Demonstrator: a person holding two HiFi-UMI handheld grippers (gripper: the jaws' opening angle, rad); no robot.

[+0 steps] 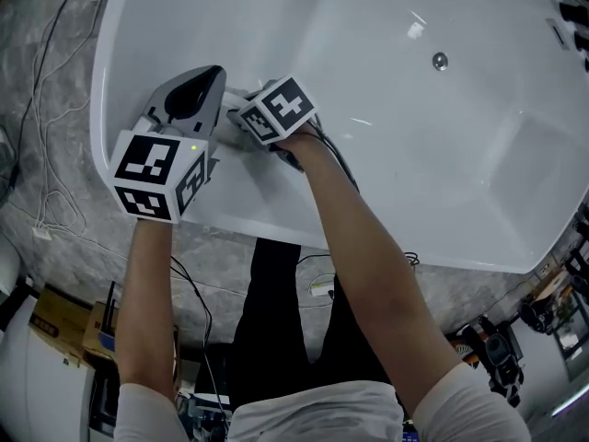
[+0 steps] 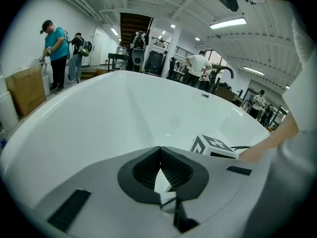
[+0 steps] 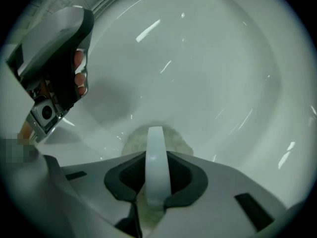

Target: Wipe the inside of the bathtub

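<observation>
The white bathtub [image 1: 386,182] fills the head view, its drain [image 1: 440,61] far up the basin. My right gripper [image 3: 157,158] is shut on the white arched handle [image 3: 155,143] of a scrubber. The scrubber's beige pad [image 3: 179,141] presses against the tub's inner wall. From the head view only this gripper's marker cube [image 1: 276,109] and part of its body show, just inside the near-left rim. My left gripper [image 1: 215,75] hovers beside it over the rim, jaws shut on nothing; in its own view the left gripper [image 2: 159,150] points across the basin.
Cables [image 1: 46,201] trail over the marbled floor left of the tub, and a cardboard box [image 1: 55,320] sits lower left. Dark equipment [image 1: 497,343] stands at lower right. Several people [image 2: 57,48] stand beyond the tub's far rim.
</observation>
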